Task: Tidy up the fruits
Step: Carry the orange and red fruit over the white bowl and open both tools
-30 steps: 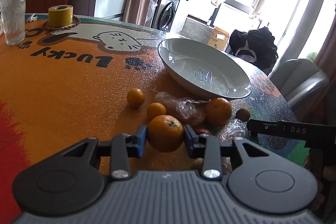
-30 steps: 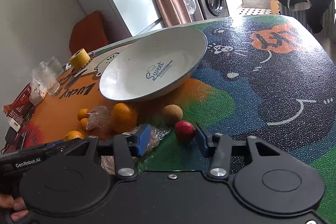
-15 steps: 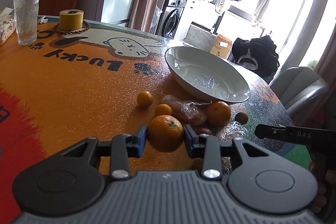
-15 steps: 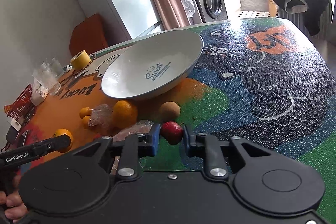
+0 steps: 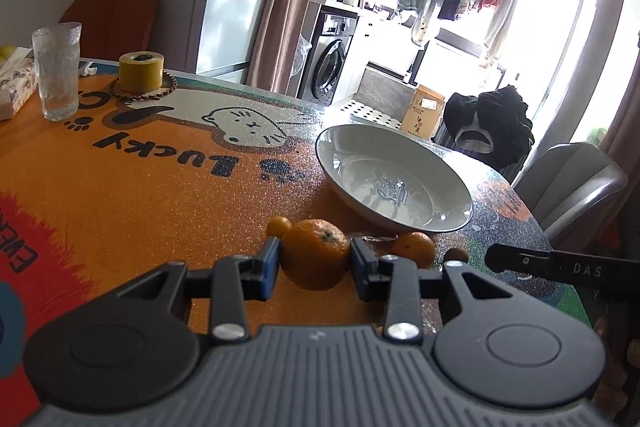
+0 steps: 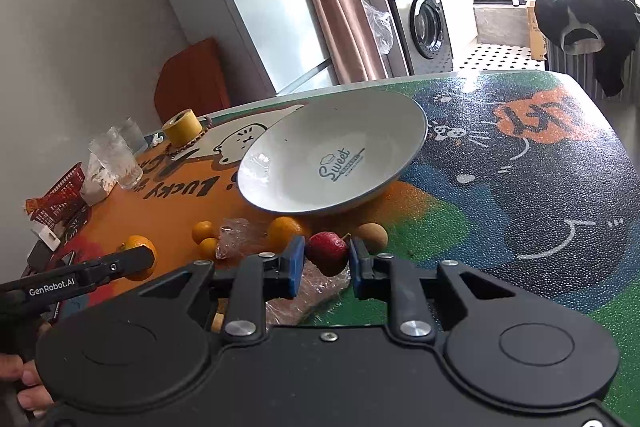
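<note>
- The left tool [image 5: 316, 269] is clamped on an orange [image 5: 315, 254], both blue pads pressed to its sides, the fruit clear of the table [image 5: 160, 187].
- From that tool the bowl [image 5: 394, 183] lies ahead and to the right, past a small orange [image 5: 279, 226] and a second orange [image 5: 414, 249] lying just short of its near rim. The bowl holds nothing yet.
- Between the two tools a crumpled plastic wrap [image 6: 236, 237] and two small oranges [image 6: 204, 231] lie on the table, just beside the second orange.
- The right tool [image 6: 324, 263] is closed on a small red fruit [image 6: 327, 253], which sits pinched between its pads above more plastic wrap.
- From the right tool the bowl [image 6: 332, 155] lies straight ahead and slightly left, its near rim just beyond a brown round fruit [image 6: 372, 237] and the second orange [image 6: 285, 231].
- My judgement: both fruits are gripped and the next move is a forward carry over the near rim. The right tool looks the nearer and has the straighter line; the left must swing rightwards.
- Risk, as I judge it: both tools converge on the same rim, so they could crowd each other, and a low pass could knock the loose fruit beside the bowl.
</note>
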`<state>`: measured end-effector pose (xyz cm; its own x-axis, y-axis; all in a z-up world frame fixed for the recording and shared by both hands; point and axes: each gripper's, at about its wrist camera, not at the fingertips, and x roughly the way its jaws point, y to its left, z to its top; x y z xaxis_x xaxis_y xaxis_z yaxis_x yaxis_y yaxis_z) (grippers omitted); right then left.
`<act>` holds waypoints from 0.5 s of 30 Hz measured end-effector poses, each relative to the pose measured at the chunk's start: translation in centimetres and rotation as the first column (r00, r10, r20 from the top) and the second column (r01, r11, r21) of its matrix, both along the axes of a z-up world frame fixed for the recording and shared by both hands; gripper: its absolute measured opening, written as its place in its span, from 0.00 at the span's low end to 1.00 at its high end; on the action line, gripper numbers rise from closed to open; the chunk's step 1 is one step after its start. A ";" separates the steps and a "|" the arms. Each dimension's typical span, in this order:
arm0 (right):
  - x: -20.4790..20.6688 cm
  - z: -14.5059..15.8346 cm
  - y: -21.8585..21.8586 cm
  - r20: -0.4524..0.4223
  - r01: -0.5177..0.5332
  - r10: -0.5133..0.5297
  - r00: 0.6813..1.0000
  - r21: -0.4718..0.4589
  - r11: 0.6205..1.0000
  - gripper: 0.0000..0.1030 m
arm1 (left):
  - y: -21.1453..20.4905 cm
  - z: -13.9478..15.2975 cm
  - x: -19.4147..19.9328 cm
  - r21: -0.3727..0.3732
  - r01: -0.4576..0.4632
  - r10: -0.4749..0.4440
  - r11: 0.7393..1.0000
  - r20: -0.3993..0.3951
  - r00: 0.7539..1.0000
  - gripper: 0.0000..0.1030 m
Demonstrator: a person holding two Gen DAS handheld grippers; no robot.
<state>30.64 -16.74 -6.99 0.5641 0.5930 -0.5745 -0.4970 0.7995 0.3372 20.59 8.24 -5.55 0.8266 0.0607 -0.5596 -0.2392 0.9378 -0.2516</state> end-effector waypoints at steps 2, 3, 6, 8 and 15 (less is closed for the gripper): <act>0.1 0.1 0.2 0.006 -0.002 0.002 1.000 -0.002 1.000 0.22 | -0.1 0.3 0.4 0.001 0.004 -0.004 1.000 0.007 1.000 0.35; 0.1 0.2 0.4 0.008 -0.004 0.004 1.000 -0.003 1.000 0.22 | -0.2 0.4 0.5 0.003 0.006 -0.006 1.000 0.010 1.000 0.35; 0.3 0.6 0.9 0.018 -0.009 0.009 1.000 -0.005 1.000 0.22 | -0.6 0.8 1.3 0.012 0.018 -0.018 1.000 0.020 1.000 0.35; 0.5 0.8 1.4 0.025 -0.014 0.014 1.000 -0.007 1.000 0.22 | -0.7 1.0 1.8 0.007 0.023 -0.023 1.000 0.023 0.999 0.35; 1.6 1.4 2.6 0.052 -0.021 0.022 0.998 -0.010 1.000 0.22 | -0.9 1.1 4.1 0.008 0.035 -0.035 0.999 0.023 0.999 0.35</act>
<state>32.20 -14.19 -5.60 0.5803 0.6002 -0.5504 -0.5307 0.7914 0.3033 24.70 7.33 -4.48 0.8408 0.0356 -0.5402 -0.2006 0.9473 -0.2497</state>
